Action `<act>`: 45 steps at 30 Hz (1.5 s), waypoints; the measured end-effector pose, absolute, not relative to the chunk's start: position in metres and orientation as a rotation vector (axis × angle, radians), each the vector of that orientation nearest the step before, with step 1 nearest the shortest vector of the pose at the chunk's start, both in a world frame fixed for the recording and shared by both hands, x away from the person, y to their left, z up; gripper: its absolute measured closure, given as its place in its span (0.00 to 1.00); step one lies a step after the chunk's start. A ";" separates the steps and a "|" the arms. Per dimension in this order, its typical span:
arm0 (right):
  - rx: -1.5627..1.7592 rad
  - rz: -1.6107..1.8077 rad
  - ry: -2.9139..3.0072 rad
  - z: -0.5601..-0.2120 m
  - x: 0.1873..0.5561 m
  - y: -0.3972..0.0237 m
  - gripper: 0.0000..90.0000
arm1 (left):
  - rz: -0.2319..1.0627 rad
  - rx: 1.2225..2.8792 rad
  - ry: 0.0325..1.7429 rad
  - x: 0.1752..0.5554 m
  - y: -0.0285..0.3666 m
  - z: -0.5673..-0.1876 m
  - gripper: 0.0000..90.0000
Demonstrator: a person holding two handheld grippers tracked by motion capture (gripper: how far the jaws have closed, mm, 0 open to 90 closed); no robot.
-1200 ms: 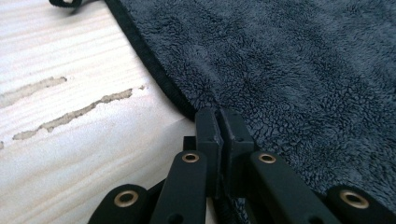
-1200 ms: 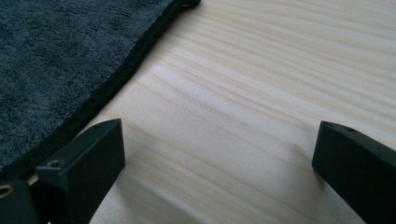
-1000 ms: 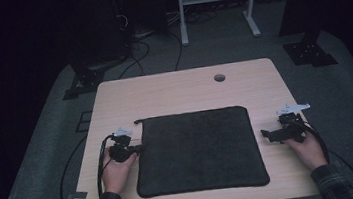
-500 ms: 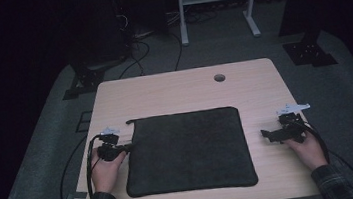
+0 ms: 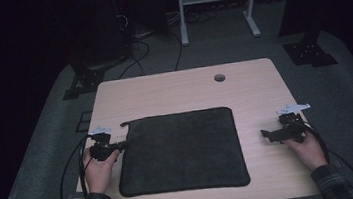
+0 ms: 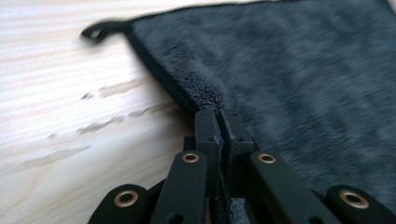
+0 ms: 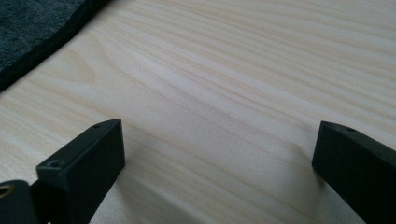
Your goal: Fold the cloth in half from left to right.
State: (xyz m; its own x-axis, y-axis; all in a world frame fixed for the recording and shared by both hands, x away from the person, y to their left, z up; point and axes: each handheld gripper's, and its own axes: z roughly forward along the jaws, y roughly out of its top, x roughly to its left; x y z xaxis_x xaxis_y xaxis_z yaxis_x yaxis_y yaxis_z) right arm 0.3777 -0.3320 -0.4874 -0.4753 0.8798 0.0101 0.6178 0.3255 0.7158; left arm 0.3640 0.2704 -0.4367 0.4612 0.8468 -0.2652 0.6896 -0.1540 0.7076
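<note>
On the wooden table (image 5: 173,90), left tool (image 6: 218,122) clamps the unlabelled dark towel (image 5: 182,149) (right tool (image 7: 215,154) gapes).

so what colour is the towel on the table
Dark grey, almost black towel; the left gripper view shows it best.

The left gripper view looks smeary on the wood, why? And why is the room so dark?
Left gripper view: the table streaks with motion blur, while the cloth edge by the jaws stays sharp. High view: light falls on the table, and the floor beyond fades to black.

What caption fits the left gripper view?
Left gripper shut on the dark towel edge, above the wooden table.
</note>
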 end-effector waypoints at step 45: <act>1.327 0.943 2.218 -0.487 0.378 -0.332 0.02 | -0.068 1.948 0.905 0.389 0.127 -0.411 0.97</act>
State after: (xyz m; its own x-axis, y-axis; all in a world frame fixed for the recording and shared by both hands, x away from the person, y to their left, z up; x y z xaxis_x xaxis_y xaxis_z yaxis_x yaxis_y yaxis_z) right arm 0.3779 -0.3320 -0.4875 -0.4770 0.8788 0.0111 0.6177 0.3263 0.7155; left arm 0.3887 0.1268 -0.4110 0.7241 0.5637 -0.3974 0.6170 -0.2720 0.7384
